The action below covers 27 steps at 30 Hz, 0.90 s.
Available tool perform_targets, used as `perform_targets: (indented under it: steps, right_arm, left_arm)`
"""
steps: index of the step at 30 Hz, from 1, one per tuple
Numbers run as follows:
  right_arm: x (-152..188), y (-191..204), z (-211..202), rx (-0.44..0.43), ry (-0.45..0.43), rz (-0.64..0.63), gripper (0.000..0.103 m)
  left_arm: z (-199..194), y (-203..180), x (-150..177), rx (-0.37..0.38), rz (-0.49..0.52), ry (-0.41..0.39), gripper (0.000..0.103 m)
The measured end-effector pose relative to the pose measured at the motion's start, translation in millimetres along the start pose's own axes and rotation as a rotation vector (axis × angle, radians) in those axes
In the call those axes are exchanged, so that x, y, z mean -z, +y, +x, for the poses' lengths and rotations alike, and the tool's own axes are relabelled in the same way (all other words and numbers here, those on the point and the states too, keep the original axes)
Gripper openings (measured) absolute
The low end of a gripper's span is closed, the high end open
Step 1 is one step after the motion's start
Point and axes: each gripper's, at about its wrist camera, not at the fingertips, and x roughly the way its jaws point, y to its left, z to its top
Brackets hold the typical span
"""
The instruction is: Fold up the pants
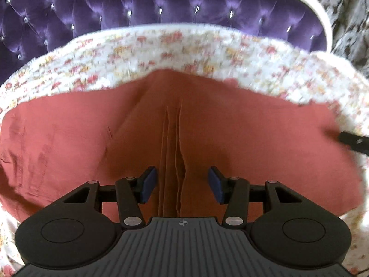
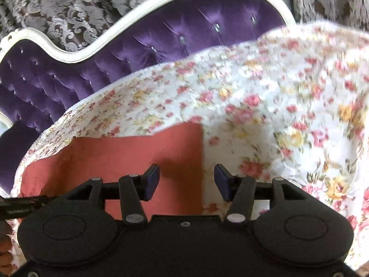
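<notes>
It's a bed with a flowery sheet (image 1: 175, 46), a tufted purple headboard (image 1: 138, 7) with a white frame, and grey patterned wallpaper (image 2: 69, 11) behind. The reddish pants (image 1: 207, 133) lie flat on the sheet. The left tongs (image 1: 182, 183) hang wide open over their middle creases, holding nothing; the right tongs (image 2: 186, 181) are open too, straddling the pants' right edge.

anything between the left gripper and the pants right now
Nothing visible. The left gripper is open directly over the pants, which lie spread on the floral bedspread with their stacked fold edges running between its fingers. The right gripper is also open, at the pants' right edge.
</notes>
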Motion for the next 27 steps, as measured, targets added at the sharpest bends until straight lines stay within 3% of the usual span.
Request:
perform_targets:
  steps: [4,7,11,15,19,20,22,23,25,27]
  right_arm:
    - [0.6,-3.3,11.9,-0.078,0.014,0.016,0.059]
    - [-5.3,4.9,18.4,-0.087,0.042,-0.021,0.014]
    - [-14.8,23.9,-4.6,-0.024,-0.056,-0.139,0.008]
    - [-32.5,18.3,-17.3,0.097,-0.102,-0.154,0.007]
    - [-32.8,-12.7,4.8,0.128,0.003,-0.042,0.009]
    - [-30.2,-15.8,12.1,0.158,0.036,-0.043,0.014]
    - [-28.1,-15.0,13.9,0.178,0.035,-0.049,0.017]
    - [-28.7,-11.9,11.6,0.192,0.031,-0.057,0.023]
    - [-28.6,-5.3,6.7,0.231,0.018,-0.090,0.032]
    - [-29.4,0.7,-0.5,0.279,-0.016,-0.127,0.032]
  left_arm:
    - [2.2,6.3,5.8,0.014,-0.015,-0.022,0.049]
    - [1.4,6.3,5.5,0.018,-0.021,-0.029,0.049]
    - [1.6,-2.7,-1.3,0.009,-0.034,-0.033,0.049]
    - [9.8,-23.9,-11.5,0.050,-0.039,-0.034,0.049]
    - [15.0,-50.7,-10.5,-0.011,0.037,-0.061,0.051]
    - [12.3,-52.8,-9.6,-0.010,0.059,-0.064,0.050]
    - [4.0,-46.1,-8.0,0.005,0.069,-0.063,0.050]
    - [-1.9,-38.4,-7.3,-0.009,0.059,-0.075,0.050]
    - [-13.8,-17.3,-4.5,-0.067,0.026,-0.106,0.050]
    - [-19.7,8.4,-0.9,-0.115,-0.015,-0.107,0.050]
